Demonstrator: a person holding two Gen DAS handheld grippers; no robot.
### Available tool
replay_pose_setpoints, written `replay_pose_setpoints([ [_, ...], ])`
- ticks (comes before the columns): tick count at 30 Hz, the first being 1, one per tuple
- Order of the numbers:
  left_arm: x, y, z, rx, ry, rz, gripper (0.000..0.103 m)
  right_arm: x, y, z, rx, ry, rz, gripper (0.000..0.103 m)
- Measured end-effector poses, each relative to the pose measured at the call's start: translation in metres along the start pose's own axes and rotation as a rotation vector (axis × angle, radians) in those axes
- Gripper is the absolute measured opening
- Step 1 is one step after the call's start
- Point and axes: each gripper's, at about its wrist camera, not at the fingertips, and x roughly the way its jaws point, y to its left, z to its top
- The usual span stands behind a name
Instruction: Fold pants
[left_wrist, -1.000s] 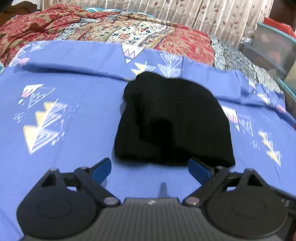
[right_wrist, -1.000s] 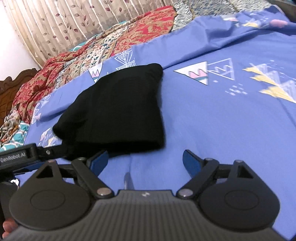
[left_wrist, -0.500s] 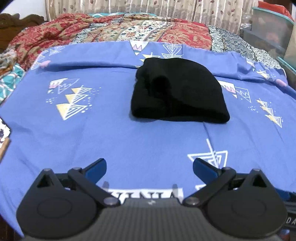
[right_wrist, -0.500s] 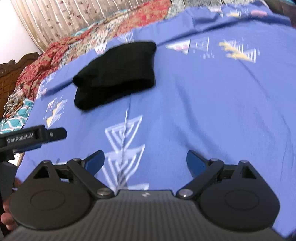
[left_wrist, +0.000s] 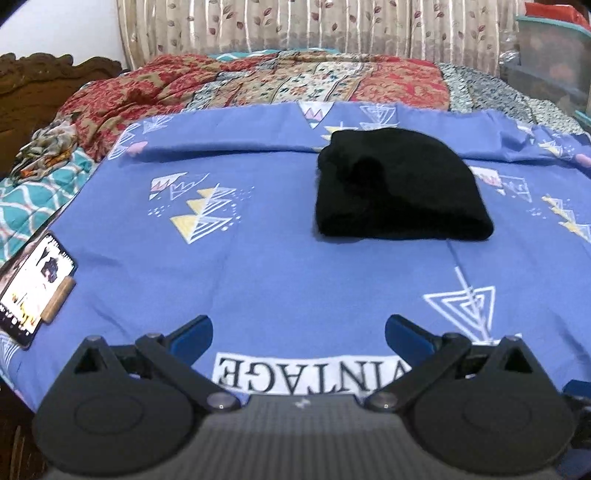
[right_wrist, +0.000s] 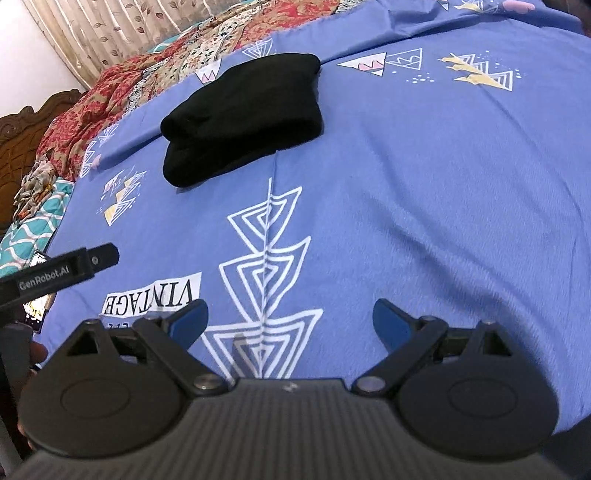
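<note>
The black pants (left_wrist: 399, 188) lie folded into a compact bundle on the blue patterned sheet (left_wrist: 295, 266), toward its far side. My left gripper (left_wrist: 299, 328) hovers open over the sheet's near part above a "VINTAGE" print, well short of the bundle, with nothing between its blue fingers. From the right wrist, the pants (right_wrist: 247, 110) sit up and to the left. My right gripper (right_wrist: 290, 314) is open over white triangle prints on the sheet (right_wrist: 424, 206), holding nothing. The left device's black bar (right_wrist: 59, 271) pokes in at the left edge.
A phone (left_wrist: 33, 288) with a lit screen leans on a small stand at the sheet's left edge. A red patterned quilt (left_wrist: 295, 81) and curtains lie beyond. A wooden headboard (left_wrist: 44, 74) is at the left, and storage boxes (left_wrist: 554, 55) at the right.
Both grippers have drawn back from the pants toward the bed's near edge, so the bundle looks smaller and farther. The phone and the "VINTAGE" print have come into view.
</note>
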Motion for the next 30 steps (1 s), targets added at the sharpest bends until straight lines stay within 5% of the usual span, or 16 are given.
replay_pose_setpoints([
  [13,0.004,0.005,-0.011,-0.003,0.049,0.055,0.103,-0.009,0.011,-0.008,-0.047,-0.024,0.005,0.098],
  [20,0.0,0.004,-0.009,0.041,0.007,0.137,0.103,-0.009,0.013,-0.009,-0.057,-0.017,0.012,0.098],
  [30,-0.002,0.004,-0.006,0.102,-0.019,0.152,0.103,-0.011,0.012,-0.006,-0.044,-0.014,0.029,0.098],
])
